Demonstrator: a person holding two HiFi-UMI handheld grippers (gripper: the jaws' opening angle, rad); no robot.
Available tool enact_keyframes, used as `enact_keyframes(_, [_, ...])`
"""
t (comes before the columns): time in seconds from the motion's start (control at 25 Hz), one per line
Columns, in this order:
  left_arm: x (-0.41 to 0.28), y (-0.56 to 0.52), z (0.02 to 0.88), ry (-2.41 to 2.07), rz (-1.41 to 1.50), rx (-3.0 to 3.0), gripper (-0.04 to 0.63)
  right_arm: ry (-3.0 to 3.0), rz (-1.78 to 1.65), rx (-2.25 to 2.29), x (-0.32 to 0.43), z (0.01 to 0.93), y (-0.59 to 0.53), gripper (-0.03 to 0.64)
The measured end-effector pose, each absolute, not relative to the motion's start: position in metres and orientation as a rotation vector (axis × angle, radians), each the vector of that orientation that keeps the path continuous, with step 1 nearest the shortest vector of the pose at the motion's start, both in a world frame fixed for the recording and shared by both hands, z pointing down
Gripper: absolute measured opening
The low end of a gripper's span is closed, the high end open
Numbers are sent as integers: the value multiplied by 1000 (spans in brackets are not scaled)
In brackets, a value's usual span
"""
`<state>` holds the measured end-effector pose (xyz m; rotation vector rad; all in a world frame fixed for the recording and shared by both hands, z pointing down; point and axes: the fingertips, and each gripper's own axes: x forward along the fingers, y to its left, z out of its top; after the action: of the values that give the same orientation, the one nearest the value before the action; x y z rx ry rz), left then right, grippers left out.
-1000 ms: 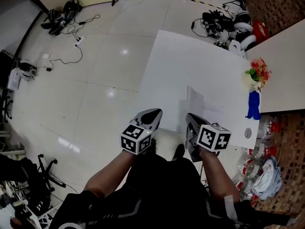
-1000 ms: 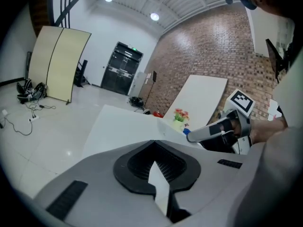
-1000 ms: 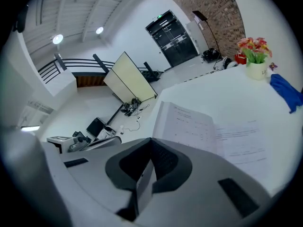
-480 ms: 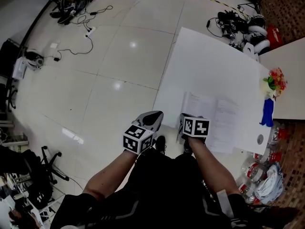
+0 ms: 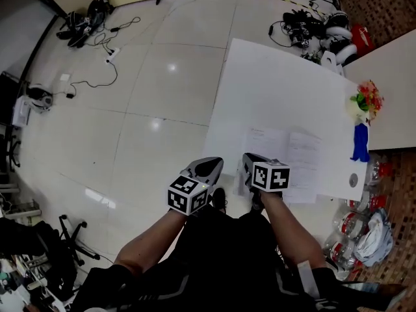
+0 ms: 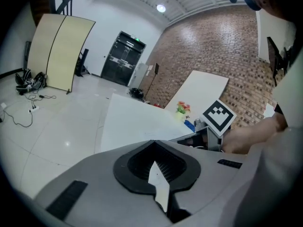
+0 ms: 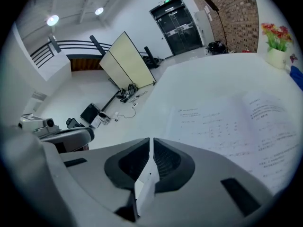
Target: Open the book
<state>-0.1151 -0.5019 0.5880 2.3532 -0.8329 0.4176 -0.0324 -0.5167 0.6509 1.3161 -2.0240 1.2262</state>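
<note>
Change over the last second: the leaf that stood upright over the spine has gone down. The thin white book of printed pages (image 5: 286, 164) now lies flat, with two pages of text facing up. Your right gripper (image 5: 249, 163) has drawn back toward you and sits just beside the book's near-left corner, off the paper. Its jaws are clenched together on nothing; the right gripper view shows only a thin seam between them, with the open spread beyond. Your left gripper (image 5: 209, 166) has barely shifted. It hangs left of the book, clear of it, with its jaws likewise pressed together and empty.

Reading: the opening looks done. The pages appear to stay down with no hold on them. No curl-back is visible, though the spine is too small to judge. You probably need do nothing more than keep both grippers off the paper.

Surface: the book rests at the near end of a plain white rectangular worktop (image 5: 273, 90).
- Beyond the book to its right: a small pot of red and yellow flowers (image 5: 365, 101).
- Right of the book: a blue object (image 5: 359, 142).
- Right of the book and nearer you: a small grey round disc (image 5: 353, 179).

Room:
- Glossy pale tiled floor (image 5: 149, 77) spreads left of the book.
- A tangle of black cables and gear (image 5: 305, 28) lies past the worktop end farthest from the book.
- The left gripper view shows a red brick wall (image 6: 213, 46), a black double door (image 6: 124, 56) and a curved beige panel (image 6: 61, 53), all well beyond the book.
</note>
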Motion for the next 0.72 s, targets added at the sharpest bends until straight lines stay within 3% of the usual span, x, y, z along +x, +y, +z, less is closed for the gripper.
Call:
enact_keyframes(0.24, [-88,-510,546,-801,298,2479,2,-2238,1210,1627,37,569,-513,3])
enact_keyframes(0.52, [-23,-500,488,-638,156,2647,2,-2315,735,1860,144,475,-477,3])
enact_keyframes(0.72, [34,-463,461,-613,168,2715,2,-2359,612,1928,218,445,-424,3])
